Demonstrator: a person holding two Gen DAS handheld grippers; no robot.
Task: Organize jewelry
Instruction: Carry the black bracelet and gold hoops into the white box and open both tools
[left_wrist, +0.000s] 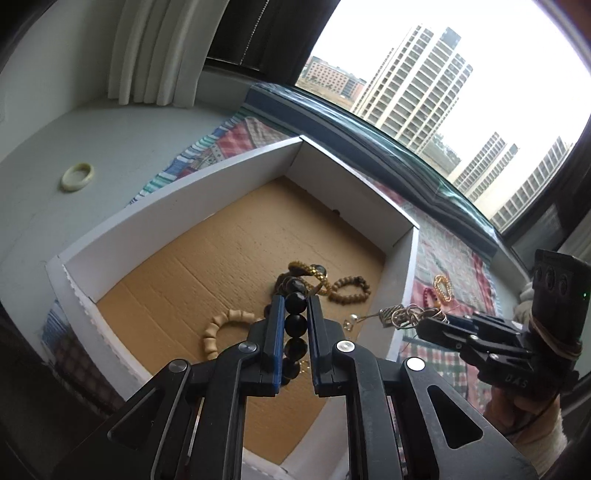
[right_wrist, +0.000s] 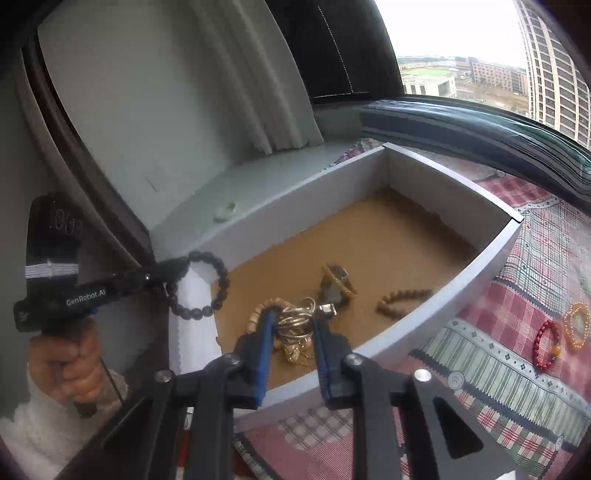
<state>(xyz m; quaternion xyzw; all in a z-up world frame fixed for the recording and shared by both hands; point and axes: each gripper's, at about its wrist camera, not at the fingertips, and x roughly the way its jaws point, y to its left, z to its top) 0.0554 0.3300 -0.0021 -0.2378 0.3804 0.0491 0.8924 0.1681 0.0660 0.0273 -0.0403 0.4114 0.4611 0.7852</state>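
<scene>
A white-walled cardboard box (left_wrist: 177, 192) with a brown floor holds several bracelets: a tan beaded one (left_wrist: 221, 328), a brown beaded one (left_wrist: 351, 290) and a gold and dark pile (left_wrist: 306, 275). My left gripper (left_wrist: 295, 306) is shut on a black bead bracelet (left_wrist: 295, 325) above the box's near left corner; the bracelet also shows in the right wrist view (right_wrist: 207, 284). My right gripper (right_wrist: 293, 325) is shut on a bunch of thin gold and silver chains (right_wrist: 295, 325) above the box's right wall; the chains also show in the left wrist view (left_wrist: 410, 314).
A pale jade bangle (left_wrist: 77, 176) lies on the grey sill left of the box. A red bead bracelet (right_wrist: 546, 345) and an orange-gold one (right_wrist: 578, 325) lie on the patchwork cloth (right_wrist: 498, 369) to the right. The window runs behind.
</scene>
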